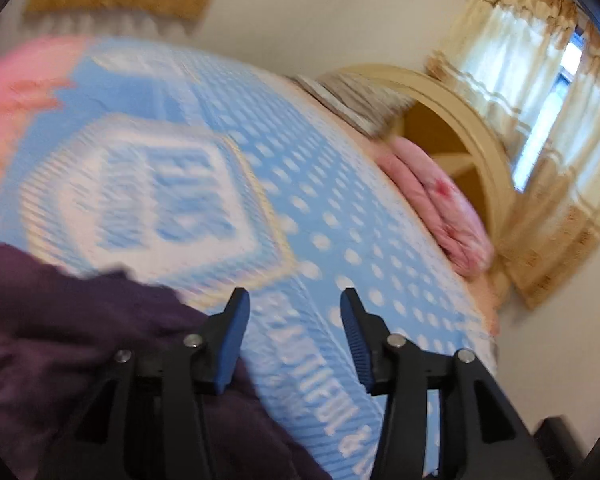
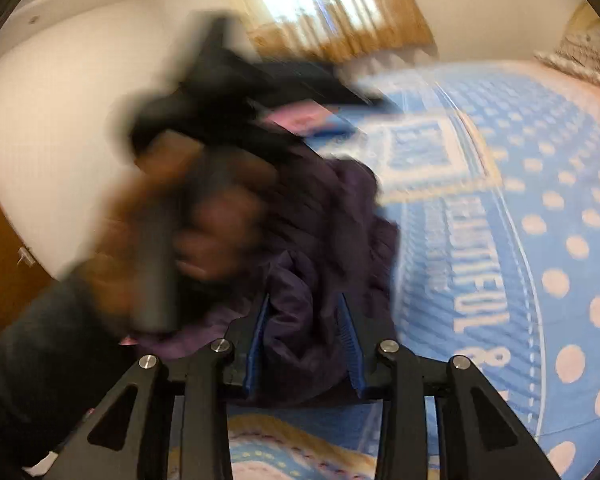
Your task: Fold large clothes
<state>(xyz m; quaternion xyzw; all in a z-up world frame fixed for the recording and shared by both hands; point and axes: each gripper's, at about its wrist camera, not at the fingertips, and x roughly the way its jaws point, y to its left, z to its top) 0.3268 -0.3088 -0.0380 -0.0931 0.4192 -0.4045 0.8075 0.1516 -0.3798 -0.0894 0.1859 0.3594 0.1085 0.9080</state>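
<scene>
A dark purple garment point(image 2: 324, 240) lies bunched on the blue polka-dot bedspread point(image 2: 540, 200). My right gripper point(image 2: 304, 300) is over its near edge. A fold of the purple cloth sits loosely between the blue pads and the jaws stand apart. In the left wrist view the same purple garment point(image 1: 60, 340) fills the lower left. My left gripper point(image 1: 294, 308) hovers open beside it, with only the bedspread point(image 1: 340, 220) between the fingers. A blurred hand point(image 2: 204, 220) in a dark sleeve grips the left gripper's handle above the garment.
A folded pink blanket point(image 1: 440, 208) and a striped pillow point(image 1: 348, 96) lie by the cream headboard point(image 1: 472, 128). Curtained windows point(image 1: 520, 60) stand behind it. More pink bedding point(image 1: 4, 92) lies at the far left. A wooden door point(image 2: 0, 240) is at the left.
</scene>
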